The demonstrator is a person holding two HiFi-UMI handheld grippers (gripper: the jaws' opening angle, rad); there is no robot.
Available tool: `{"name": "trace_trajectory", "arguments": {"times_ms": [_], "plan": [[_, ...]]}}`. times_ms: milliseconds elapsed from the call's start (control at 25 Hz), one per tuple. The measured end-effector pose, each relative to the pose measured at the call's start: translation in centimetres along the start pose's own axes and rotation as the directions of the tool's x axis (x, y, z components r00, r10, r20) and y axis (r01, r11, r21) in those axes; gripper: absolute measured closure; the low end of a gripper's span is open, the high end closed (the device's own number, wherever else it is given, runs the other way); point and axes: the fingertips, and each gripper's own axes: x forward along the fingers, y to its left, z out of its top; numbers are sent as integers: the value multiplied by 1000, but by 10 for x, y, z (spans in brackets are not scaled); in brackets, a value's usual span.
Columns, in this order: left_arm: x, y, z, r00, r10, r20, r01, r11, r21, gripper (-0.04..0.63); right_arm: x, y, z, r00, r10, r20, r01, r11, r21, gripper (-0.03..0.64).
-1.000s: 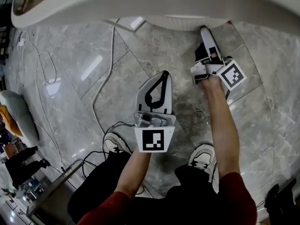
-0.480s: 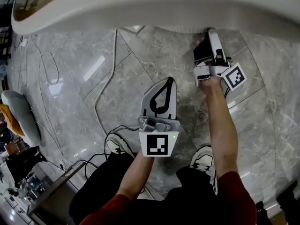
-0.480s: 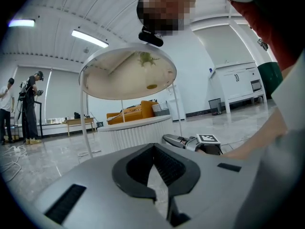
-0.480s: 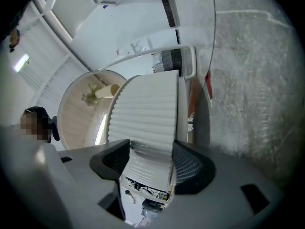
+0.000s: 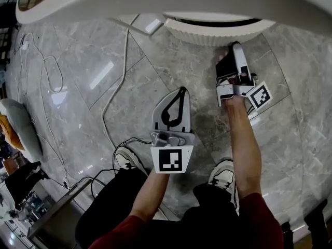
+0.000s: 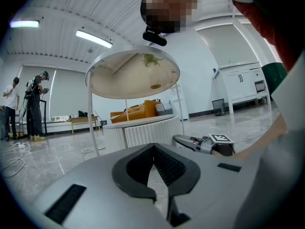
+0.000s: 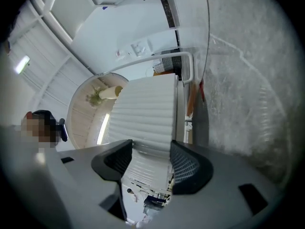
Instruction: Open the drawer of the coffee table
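The ribbed white drawer (image 5: 218, 32) curves out from under the round top of the desk (image 5: 155, 4), directly ahead of the right hand-held gripper (image 5: 236, 50), whose tips sit at the lower edge of its front. A dark gap shows behind that front, so the drawer looks partly out already. The step in hand appears to be taking hold of the front. The right hand-held gripper's jaws stand wide and have just been closing, with the ribbed front (image 7: 143, 118) filling the space between them. I cannot see the pads pressing on it yet. The next move likely calls for closing fully on the front's edge, then drawing straight back toward the person without twisting. The left hand-held gripper (image 5: 181, 90) hangs well back and to the side over the marble floor (image 5: 93, 61), its jaws together on nothing.
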Motion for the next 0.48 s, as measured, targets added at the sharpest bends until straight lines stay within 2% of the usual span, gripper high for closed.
{"name": "trace_trajectory", "arguments": {"times_ms": [240, 480], "plan": [[-5, 2, -5, 1000, 26, 9, -26, 1000, -5, 581, -52, 21, -10, 999, -21, -47, 20, 999, -29, 351], [-15, -8, -20, 999, 20, -26, -20, 1000, -14, 581, -95, 39, -16, 998, -43, -56, 41, 999, -22, 351]]}}
